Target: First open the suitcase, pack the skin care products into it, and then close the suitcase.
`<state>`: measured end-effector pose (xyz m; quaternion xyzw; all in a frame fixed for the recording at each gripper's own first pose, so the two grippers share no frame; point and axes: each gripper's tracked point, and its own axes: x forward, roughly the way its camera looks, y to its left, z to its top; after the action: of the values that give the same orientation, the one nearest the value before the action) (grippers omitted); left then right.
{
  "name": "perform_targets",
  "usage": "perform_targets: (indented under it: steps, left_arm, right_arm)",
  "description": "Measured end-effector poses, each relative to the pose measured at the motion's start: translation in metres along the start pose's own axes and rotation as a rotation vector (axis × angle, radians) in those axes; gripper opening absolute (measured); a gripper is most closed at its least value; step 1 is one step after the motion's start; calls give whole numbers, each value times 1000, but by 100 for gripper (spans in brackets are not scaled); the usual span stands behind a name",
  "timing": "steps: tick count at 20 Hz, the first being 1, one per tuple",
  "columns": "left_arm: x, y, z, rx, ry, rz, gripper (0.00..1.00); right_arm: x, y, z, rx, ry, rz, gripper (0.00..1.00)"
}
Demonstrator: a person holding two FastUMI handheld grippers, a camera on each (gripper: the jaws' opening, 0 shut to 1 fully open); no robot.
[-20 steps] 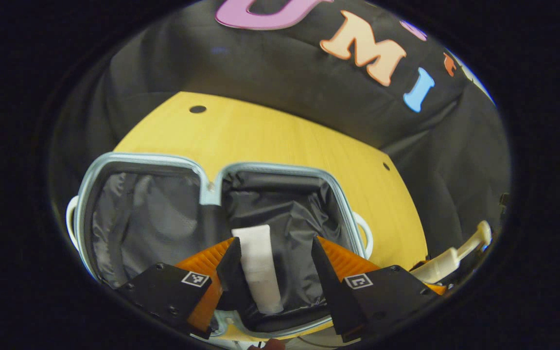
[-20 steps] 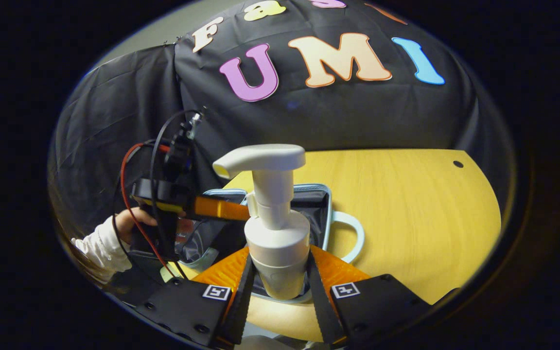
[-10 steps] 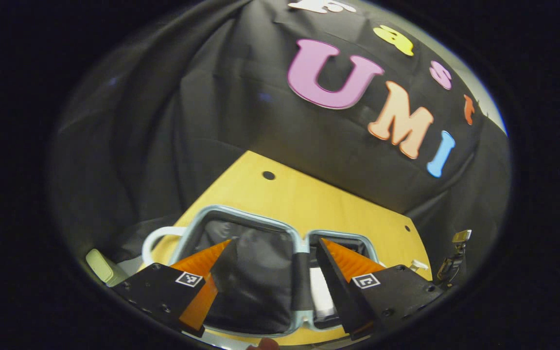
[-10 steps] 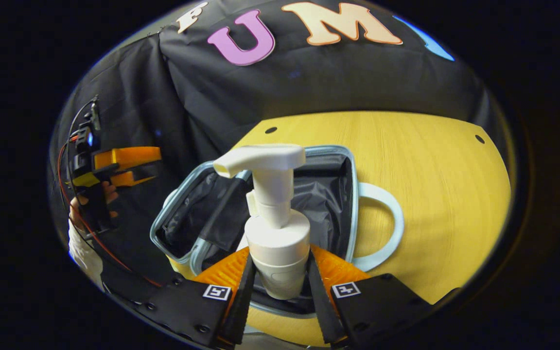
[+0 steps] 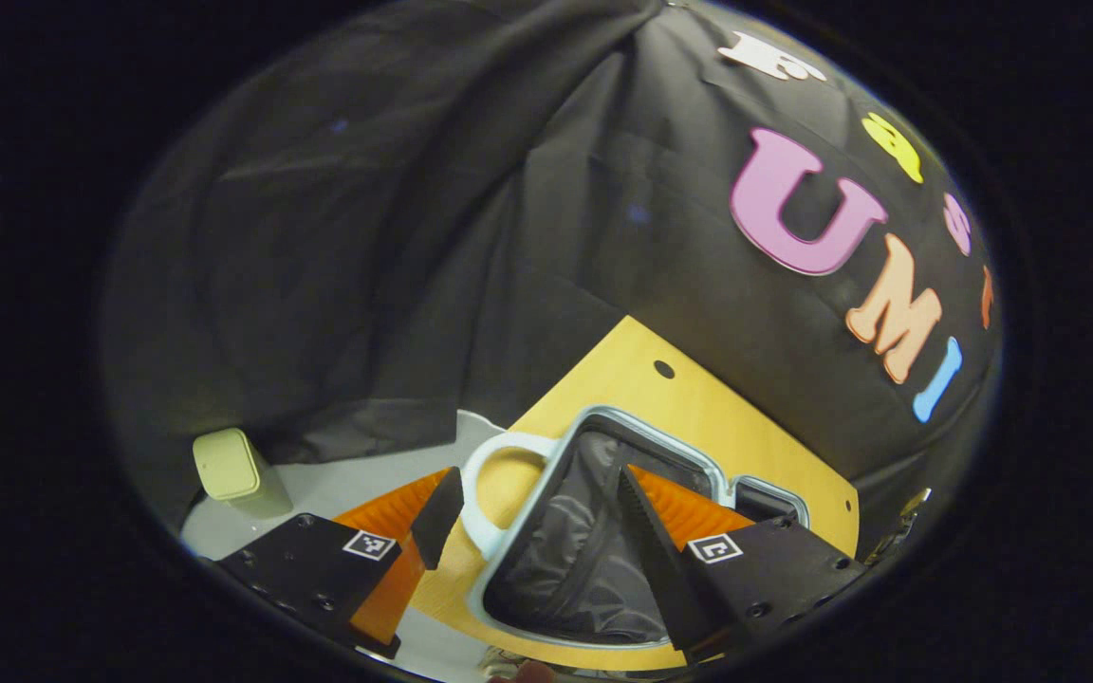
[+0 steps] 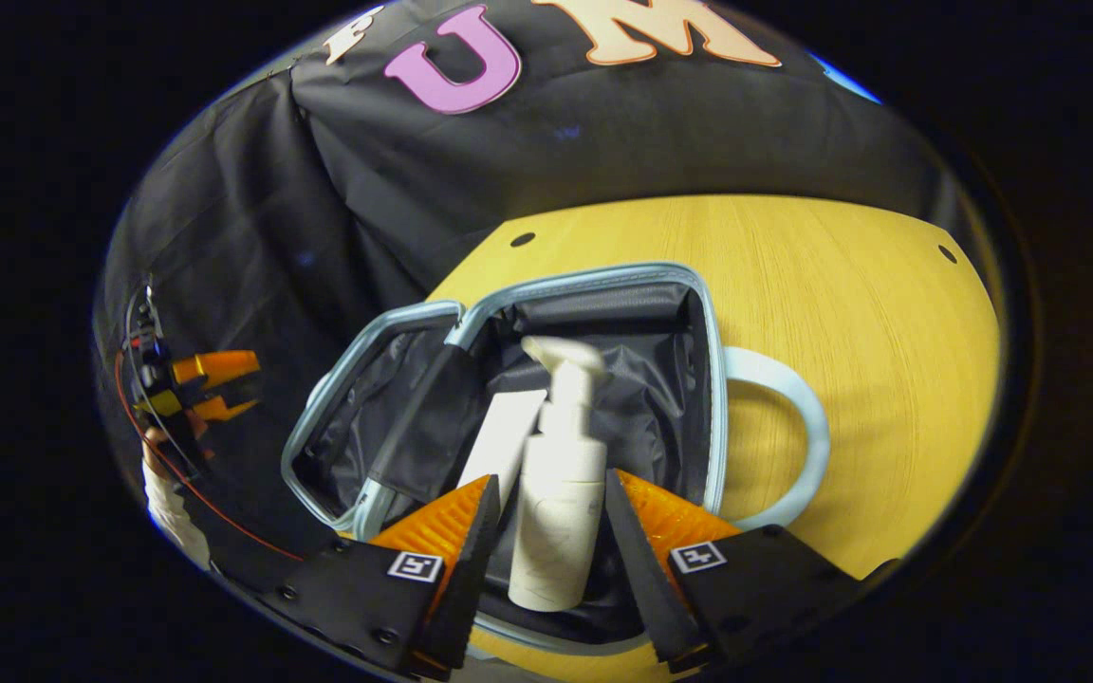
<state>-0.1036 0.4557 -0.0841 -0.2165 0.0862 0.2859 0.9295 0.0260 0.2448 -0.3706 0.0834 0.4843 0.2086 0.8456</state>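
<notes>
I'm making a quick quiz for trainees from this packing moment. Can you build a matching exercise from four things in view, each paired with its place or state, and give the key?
Things:
1. pump bottle
2. white tube
3. left gripper
4. pale green container

Places or states:
A. off the wooden table, on the grey surface by the black cloth
B. open, holding nothing
C. lying in the suitcase, between the right gripper fingers, which stand apart from it
D. lying in the suitcase just beside the pump bottle

Pairs: 1-C, 2-D, 3-B, 4-A
</notes>
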Motion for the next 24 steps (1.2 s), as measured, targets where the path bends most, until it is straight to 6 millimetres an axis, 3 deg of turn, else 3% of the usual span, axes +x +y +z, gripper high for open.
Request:
perform_targets:
  steps: [1, 2, 3, 4, 10, 14, 17, 18, 20, 21, 24]
  left_arm:
    - [4, 7, -4, -35, 12, 4, 95]
    - [9, 12, -8, -69, 19, 4, 96]
    - [14, 16, -12, -98, 26, 0, 96]
    - [21, 21, -17, -122, 36, -2, 95]
    - [51, 47, -47, -218, 119, -1, 95]
    - [65, 50, -52, -314, 134, -49, 92]
    - [74, 48, -53, -386, 135, -107, 86]
    - [77, 47, -52, -409, 135, -125, 77]
    - [82, 42, -56, -442, 145, -168, 51]
    - [85, 41, -56, -453, 145, -176, 46]
    - [94, 45, -59, -468, 149, -155, 12]
  right_arm:
    - [-4, 1, 10, 7, -35, 12, 72]
    - [-12, 1, 18, 11, -69, 15, 79]
    - [-20, -2, 26, 17, -100, 14, 96]
    - [-24, -4, 32, 23, -131, 10, 98]
    - [-81, -39, 63, 53, -278, -65, 98]
    - [-110, -74, 63, 26, -304, -157, 98]
    - [-122, -85, 65, 49, -318, -180, 98]
    - [-122, -86, 66, 61, -324, -180, 98]
    - [-125, -86, 70, 65, -338, -176, 97]
    - [-125, -83, 73, 59, -344, -172, 97]
    - [-125, -78, 72, 27, -342, -166, 97]
